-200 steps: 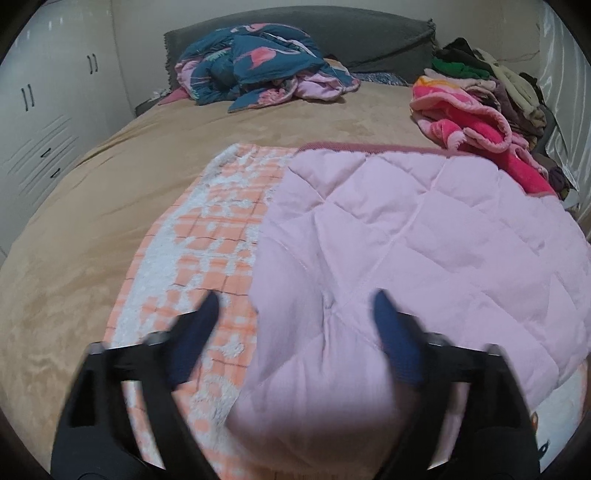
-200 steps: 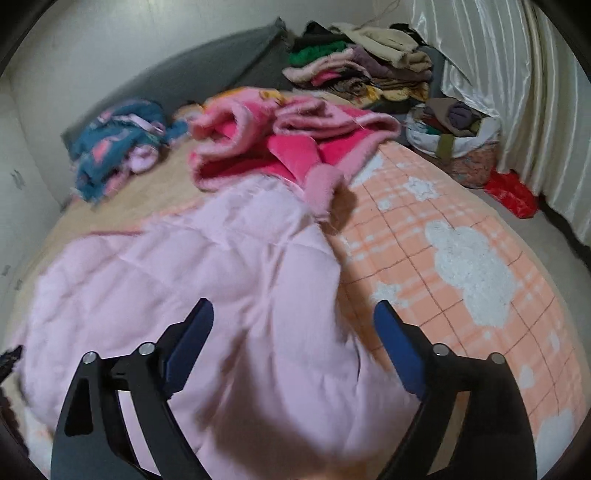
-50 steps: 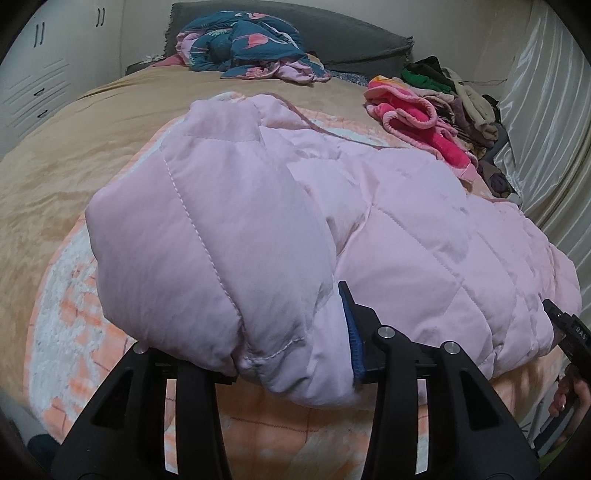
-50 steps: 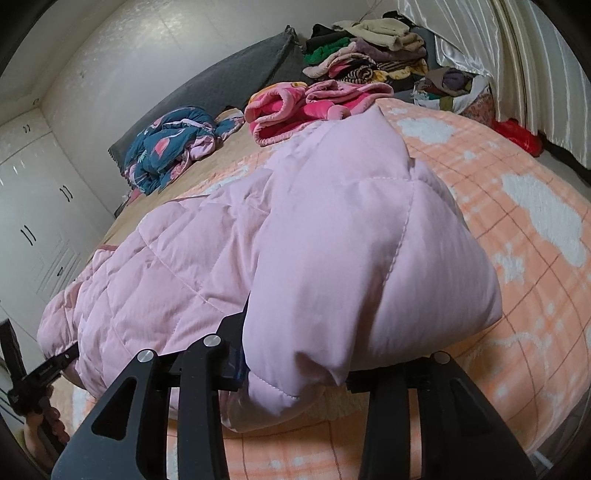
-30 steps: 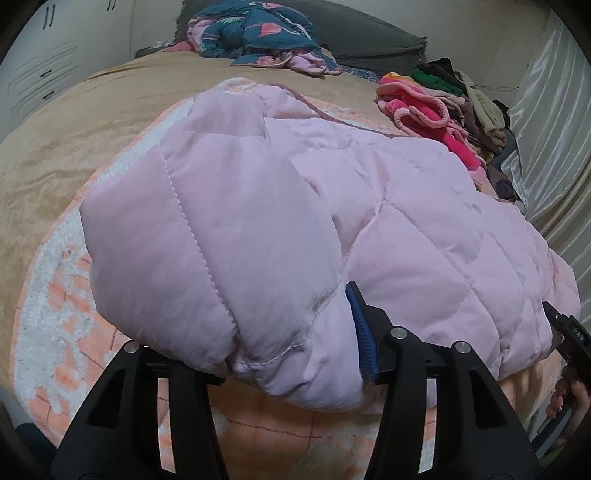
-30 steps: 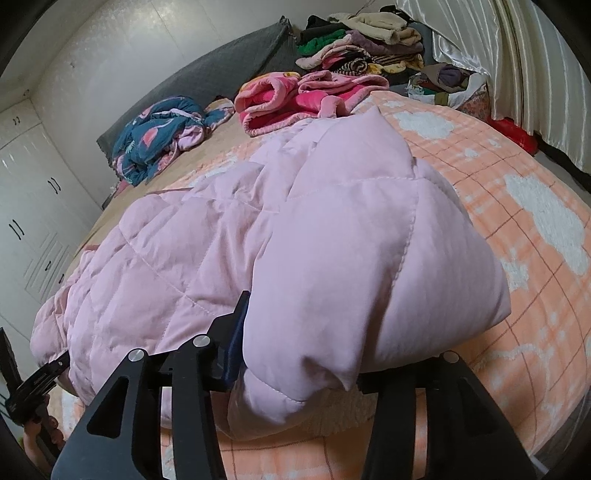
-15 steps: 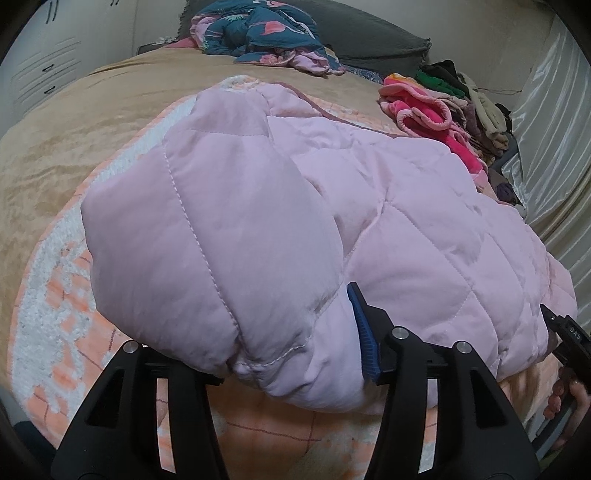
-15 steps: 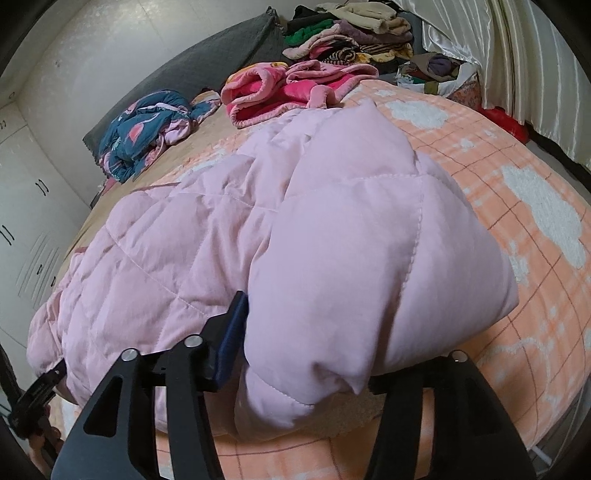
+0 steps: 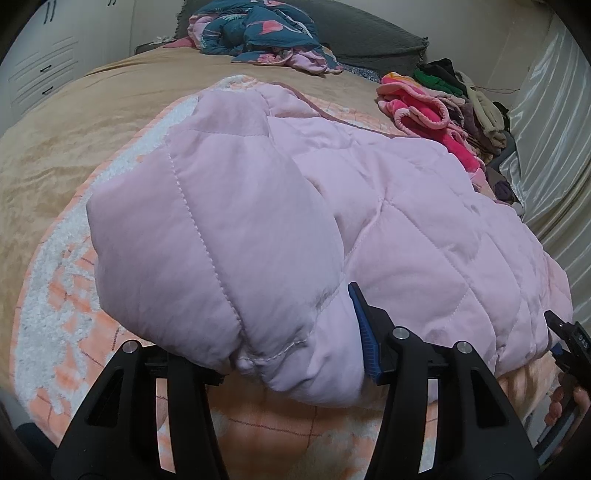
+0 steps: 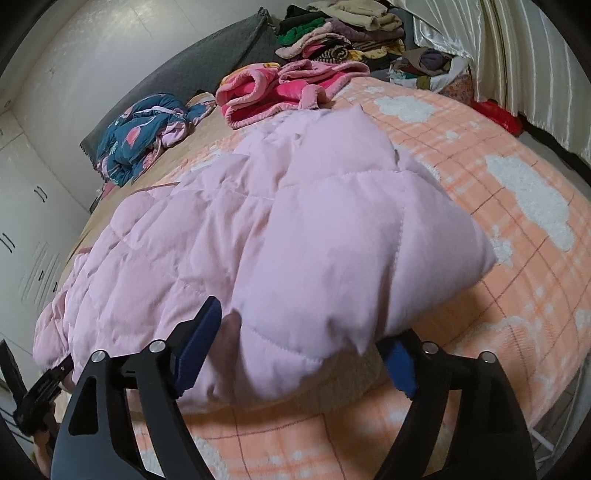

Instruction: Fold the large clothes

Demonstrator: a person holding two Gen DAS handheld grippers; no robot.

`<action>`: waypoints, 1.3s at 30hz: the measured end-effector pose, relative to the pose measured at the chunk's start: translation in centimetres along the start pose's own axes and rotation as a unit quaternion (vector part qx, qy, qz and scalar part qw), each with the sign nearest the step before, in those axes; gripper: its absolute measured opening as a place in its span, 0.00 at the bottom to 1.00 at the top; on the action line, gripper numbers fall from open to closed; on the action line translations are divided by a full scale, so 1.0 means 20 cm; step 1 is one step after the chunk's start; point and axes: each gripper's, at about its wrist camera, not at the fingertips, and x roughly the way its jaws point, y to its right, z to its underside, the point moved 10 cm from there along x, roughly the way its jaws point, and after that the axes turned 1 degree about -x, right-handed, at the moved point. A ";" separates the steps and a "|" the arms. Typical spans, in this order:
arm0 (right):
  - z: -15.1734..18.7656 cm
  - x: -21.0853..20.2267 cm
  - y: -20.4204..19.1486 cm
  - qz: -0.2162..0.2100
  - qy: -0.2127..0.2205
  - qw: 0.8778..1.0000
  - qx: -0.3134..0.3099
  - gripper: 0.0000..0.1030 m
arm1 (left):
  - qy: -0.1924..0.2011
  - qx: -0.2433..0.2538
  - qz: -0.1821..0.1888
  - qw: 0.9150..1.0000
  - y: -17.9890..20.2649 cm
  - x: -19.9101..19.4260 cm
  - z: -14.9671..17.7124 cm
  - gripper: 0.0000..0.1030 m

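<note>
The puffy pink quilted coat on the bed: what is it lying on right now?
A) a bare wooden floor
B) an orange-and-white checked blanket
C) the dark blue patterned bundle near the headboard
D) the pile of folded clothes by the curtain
B: the pink quilted coat lies on the orange-and-white checked blanket, which shows around and under its edges in both wrist views.

Home bedroom: bed (image 9: 74, 122), wardrobe (image 10: 26, 229), piled clothes (image 10: 340, 26).

A wide bed (image 9: 74, 122) under a tan cover carries an orange checked blanket (image 10: 517, 258), with the pink quilted coat (image 9: 369, 221) spread on that. Toward the headboard lie a crumpled blue patterned garment (image 9: 258, 33) and a bright pink fleece (image 10: 280, 88).
</note>
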 end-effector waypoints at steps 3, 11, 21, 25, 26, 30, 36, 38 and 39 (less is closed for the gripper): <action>0.01 -0.06 0.00 0.008 0.007 1.000 -0.018 0.80 | -0.003 -0.003 0.001 1.000 -0.01 -0.01 0.01 0.46; 0.01 -0.20 0.00 0.024 0.034 0.997 -0.063 0.92 | -0.013 -0.007 -0.008 1.000 -0.01 -0.05 0.01 0.60; 0.04 -0.37 -0.05 0.014 0.055 0.994 -0.091 0.96 | -0.004 -0.011 -0.031 0.999 -0.03 -0.24 0.03 0.91; 0.05 -0.49 -0.09 0.009 0.073 0.992 -0.107 0.96 | 0.033 0.003 -0.034 0.999 0.00 -0.41 -0.02 0.91; 0.04 -0.53 -0.10 0.006 0.080 0.990 -0.114 0.96 | 0.039 0.005 -0.031 0.999 0.01 -0.44 -0.03 0.91; 0.05 -0.67 -0.17 0.001 0.102 0.985 -0.140 0.96 | 0.067 0.018 -0.032 0.997 0.05 -0.59 -0.06 0.91; 0.07 -0.88 -0.28 -0.010 0.140 0.975 -0.170 0.96 | 0.094 0.039 -0.021 0.995 0.13 -0.75 -0.04 0.91; 0.09 -0.94 -0.32 -0.009 0.151 0.972 -0.178 0.96 | 0.103 0.048 -0.019 0.993 0.16 -0.80 -0.03 0.91; 0.10 -0.97 -0.34 -0.012 0.156 0.970 -0.184 0.96 | 0.108 0.053 -0.018 0.993 0.17 -0.82 -0.02 0.91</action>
